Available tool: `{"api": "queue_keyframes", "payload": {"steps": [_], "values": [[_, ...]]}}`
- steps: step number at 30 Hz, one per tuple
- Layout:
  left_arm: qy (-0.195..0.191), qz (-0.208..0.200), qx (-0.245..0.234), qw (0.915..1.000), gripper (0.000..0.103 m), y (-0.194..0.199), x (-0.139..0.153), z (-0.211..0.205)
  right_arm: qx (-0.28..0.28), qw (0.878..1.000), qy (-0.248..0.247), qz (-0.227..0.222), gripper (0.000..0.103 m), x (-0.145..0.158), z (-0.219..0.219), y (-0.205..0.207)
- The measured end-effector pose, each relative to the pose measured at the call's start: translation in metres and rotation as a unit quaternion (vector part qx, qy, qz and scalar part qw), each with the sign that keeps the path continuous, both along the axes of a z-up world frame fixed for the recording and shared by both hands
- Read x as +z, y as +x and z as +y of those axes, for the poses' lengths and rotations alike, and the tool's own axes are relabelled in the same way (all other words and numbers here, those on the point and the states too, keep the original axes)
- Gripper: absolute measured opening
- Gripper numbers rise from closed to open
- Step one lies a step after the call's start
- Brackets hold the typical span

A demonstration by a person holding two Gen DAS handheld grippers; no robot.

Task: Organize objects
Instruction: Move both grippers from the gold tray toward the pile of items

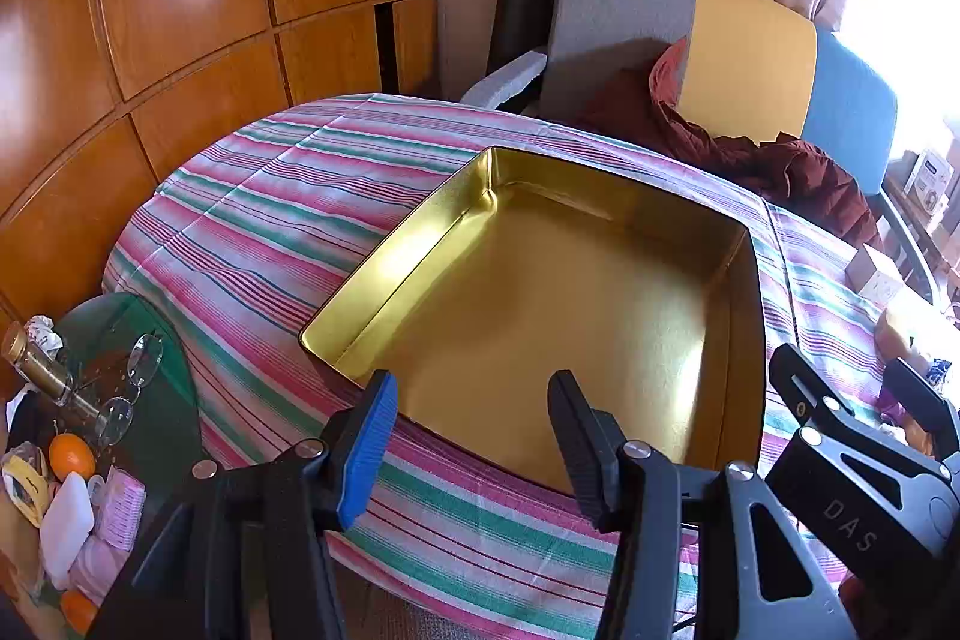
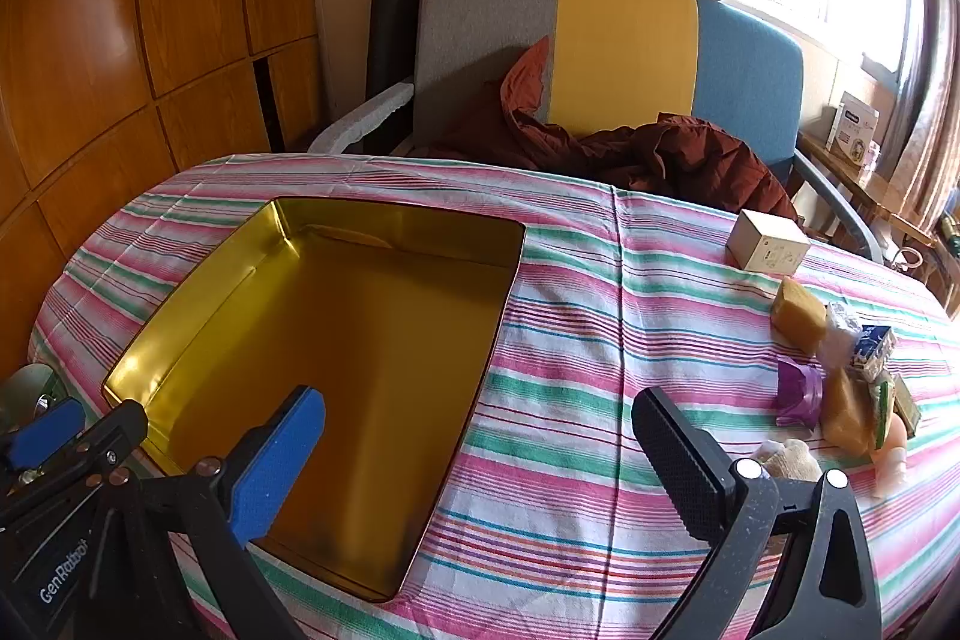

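On striped woven cloth (image 2: 600, 400), shiny rectangular gold tin (image 2: 336, 340) sits.

Round table (image 2: 570, 490) draped in a pink, green and white striped cloth. Directly ahead of the left jaws and just left of the right jaws: an open gold tin (image 2: 336, 370), empty. Well right of the right jaws: a small white box (image 2: 768, 249), a yellowish block (image 2: 798, 314), a purple roll (image 2: 798, 396), perhaps wrapped packets beside them.
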State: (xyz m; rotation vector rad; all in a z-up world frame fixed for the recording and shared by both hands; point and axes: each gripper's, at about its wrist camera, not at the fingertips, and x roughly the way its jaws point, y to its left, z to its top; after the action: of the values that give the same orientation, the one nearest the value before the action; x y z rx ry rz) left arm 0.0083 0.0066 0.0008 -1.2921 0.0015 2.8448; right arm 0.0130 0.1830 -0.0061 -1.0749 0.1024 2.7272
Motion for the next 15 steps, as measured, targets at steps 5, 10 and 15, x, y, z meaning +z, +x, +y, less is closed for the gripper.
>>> {"api": "queue_keyframes", "payload": {"steps": [5, 10, 15], "values": [[0.003, -0.002, -0.004, 1.0000, 0.053, 0.001, 0.000, 0.000, -0.004, 1.000, -0.001, 0.002, 0.103, -0.001, 0.002, 0.003], [0.007, -0.003, -0.010, 0.9999, 0.053, 0.003, 0.000, 0.003, -0.007, 1.000, -0.003, 0.011, 0.103, 0.002, 0.005, 0.006], [0.029, -0.010, -0.022, 0.9993, 0.053, 0.007, -0.003, 0.006, -0.010, 1.000, 0.005, 0.022, 0.103, 0.005, 0.015, 0.013]]}}
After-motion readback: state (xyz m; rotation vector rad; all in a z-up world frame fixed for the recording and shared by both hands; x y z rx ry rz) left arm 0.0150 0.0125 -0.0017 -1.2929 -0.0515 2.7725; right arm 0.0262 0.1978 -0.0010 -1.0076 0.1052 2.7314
